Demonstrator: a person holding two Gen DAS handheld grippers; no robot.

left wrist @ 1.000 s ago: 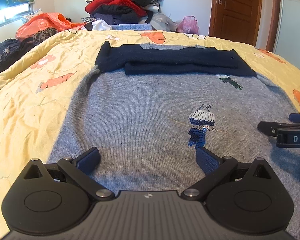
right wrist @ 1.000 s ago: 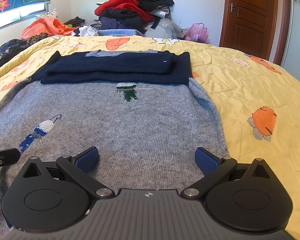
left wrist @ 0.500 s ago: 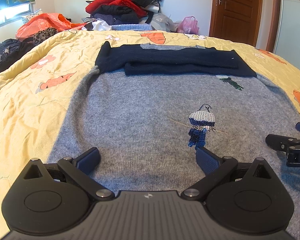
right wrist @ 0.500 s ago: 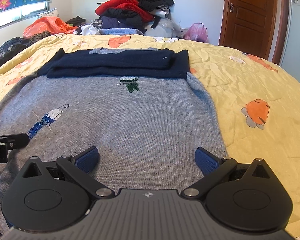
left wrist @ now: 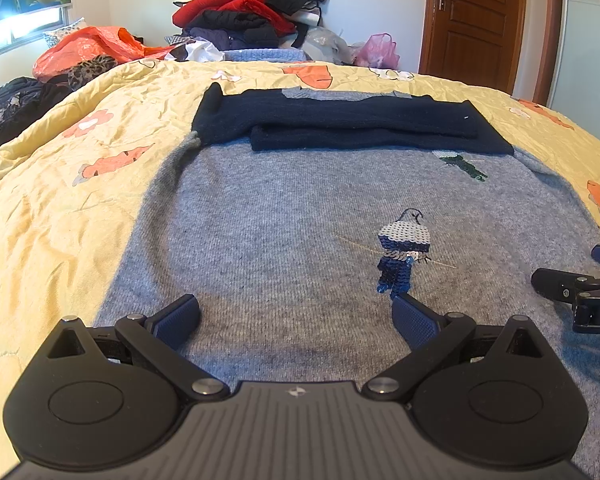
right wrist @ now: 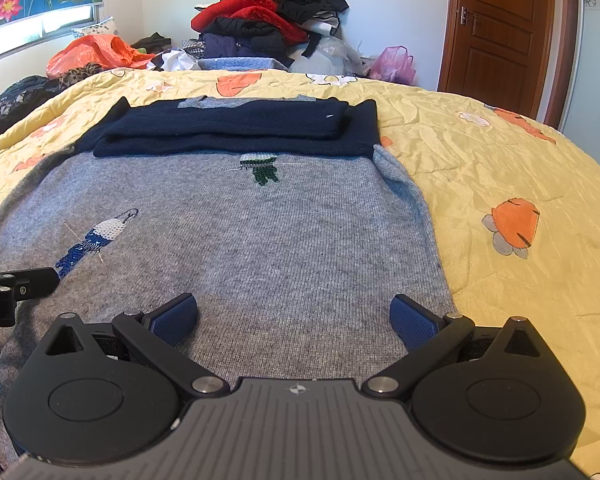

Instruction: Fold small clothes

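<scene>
1. Grey knitted sweater with dark navy sleeves (left wrist: 284,216) lies flat on the yellow quilt w/ orange flower print (left wrist: 60,184). Sleeves are folded across the top, body spread toward both cams.
2. Left gripper (left wrist: 296,314): jaws wide apart, nothing between them, low over the near-left part of the hem. Can't tell if the pads touch the knit.
3. Right gripper (right wrist: 294,314): also spread, empty, over the near-right hem, close to the sweater's right edge.
4. Handling, by the look of it: soft, limp, light knit; will sag and stretch if lifted from one pt. Not slippery; likely drags on the quilt.
5. Sequin bird patch (left wrist: 402,252) & green patch (right wrist: 262,168) look snaggable, so keep pads off them.
6. Best hold prob. the 2 hem corners, one per gripper, pinching both layers, then carry the hem up toward the sleeves.
7. Clothes pile (right wrist: 268,12) by the far wall, well apart from the work.
</scene>
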